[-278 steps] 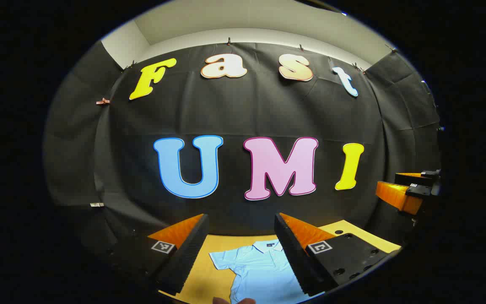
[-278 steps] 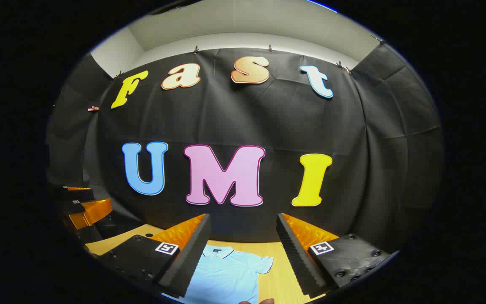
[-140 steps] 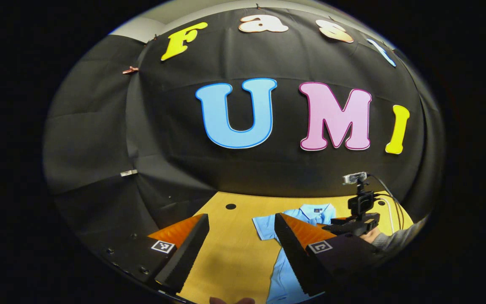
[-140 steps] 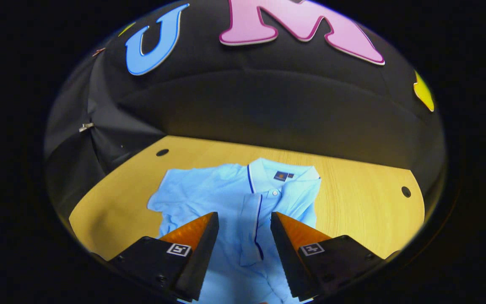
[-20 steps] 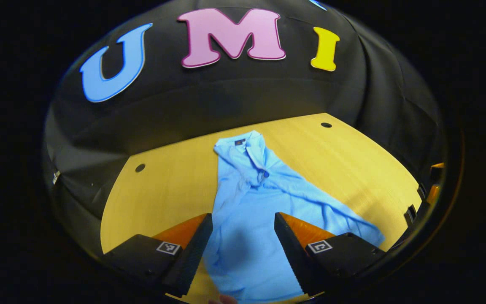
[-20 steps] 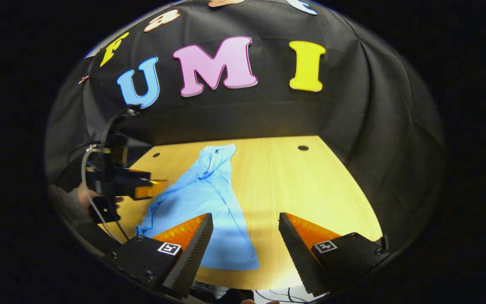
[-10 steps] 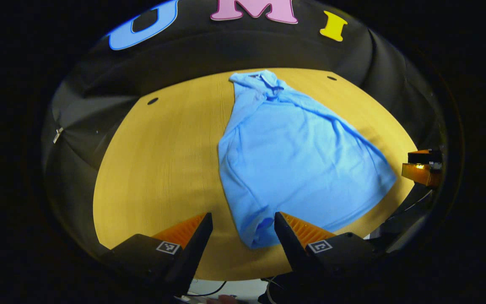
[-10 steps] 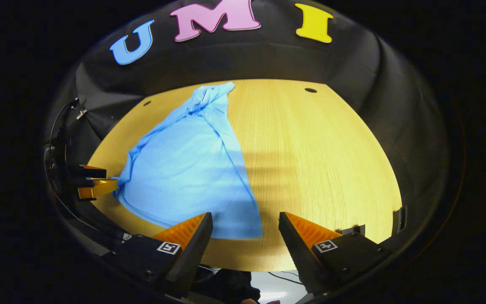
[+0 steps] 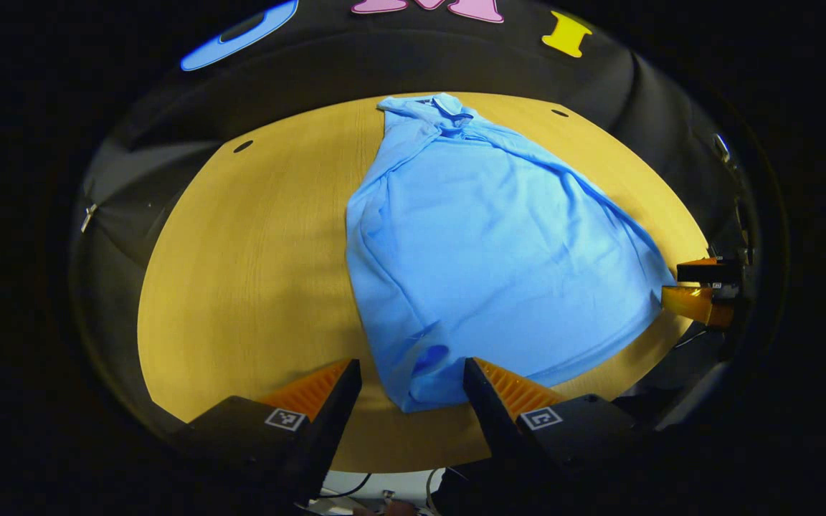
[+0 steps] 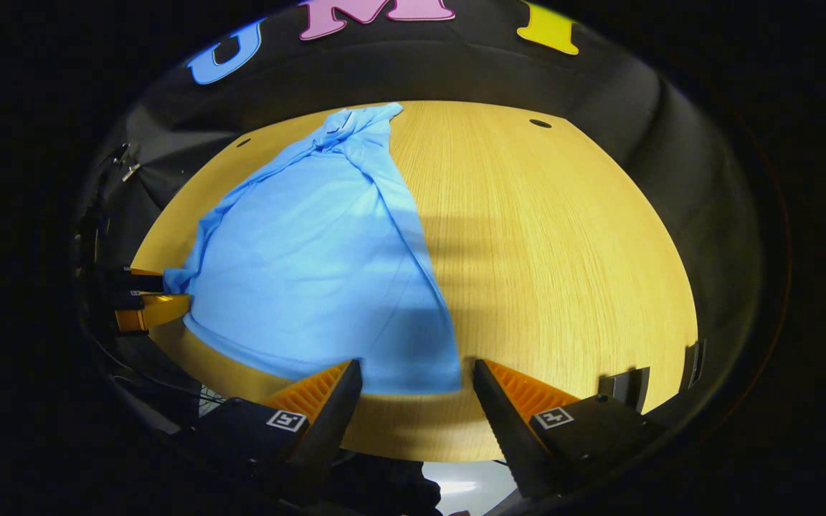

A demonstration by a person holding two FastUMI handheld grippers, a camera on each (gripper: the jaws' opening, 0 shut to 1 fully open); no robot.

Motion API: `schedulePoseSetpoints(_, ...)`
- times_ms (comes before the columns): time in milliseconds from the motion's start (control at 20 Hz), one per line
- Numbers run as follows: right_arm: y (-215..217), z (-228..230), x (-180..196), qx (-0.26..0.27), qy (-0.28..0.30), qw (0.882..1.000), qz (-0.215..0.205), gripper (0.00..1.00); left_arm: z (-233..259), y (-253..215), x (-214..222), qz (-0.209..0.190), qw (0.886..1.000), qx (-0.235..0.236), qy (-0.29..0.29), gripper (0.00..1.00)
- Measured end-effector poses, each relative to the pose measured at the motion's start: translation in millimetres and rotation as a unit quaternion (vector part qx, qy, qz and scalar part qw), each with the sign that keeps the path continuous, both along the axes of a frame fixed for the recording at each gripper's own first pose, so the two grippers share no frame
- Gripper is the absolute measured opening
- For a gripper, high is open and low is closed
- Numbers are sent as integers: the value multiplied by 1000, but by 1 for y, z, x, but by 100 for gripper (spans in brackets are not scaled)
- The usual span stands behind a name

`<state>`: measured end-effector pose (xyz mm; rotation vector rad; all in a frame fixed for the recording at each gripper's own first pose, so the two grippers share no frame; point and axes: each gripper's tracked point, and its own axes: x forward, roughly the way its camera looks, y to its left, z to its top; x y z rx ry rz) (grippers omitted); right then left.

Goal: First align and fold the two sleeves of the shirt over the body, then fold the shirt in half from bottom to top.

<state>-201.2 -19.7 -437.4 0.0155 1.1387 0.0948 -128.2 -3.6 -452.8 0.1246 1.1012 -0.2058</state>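
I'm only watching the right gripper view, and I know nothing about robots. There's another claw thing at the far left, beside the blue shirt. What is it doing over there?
Observer: That's the left gripper. Its own view shows its jaws open, one on either side of the near hem corner of the shirt, not pinching it.
Operator: Is that corner lying flat?
Observer: Not quite. There's a small pucker in the cloth just above the corner, right between the jaws.
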Motion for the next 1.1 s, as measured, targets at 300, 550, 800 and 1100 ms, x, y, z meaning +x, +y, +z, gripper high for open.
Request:
schedulePoseSetpoints(300,11,-1,2,-2,-14,999,36,73,-1,-18,-5,-14,1000,-21,12,61)
schedulePoseSetpoints(550,27,-1,7,22,-22,999,19,9,1,-28,-1,1,999,-35,7,10)
schedulePoseSetpoints(800,30,2,11,43,-24,999,16,5,4,-28,0,14,999,-31,-1,7)
schedulePoseSetpoints(1100,35,30,34,51,-58,997,17,5,25,-32,17,16,999,-39,-26,6)
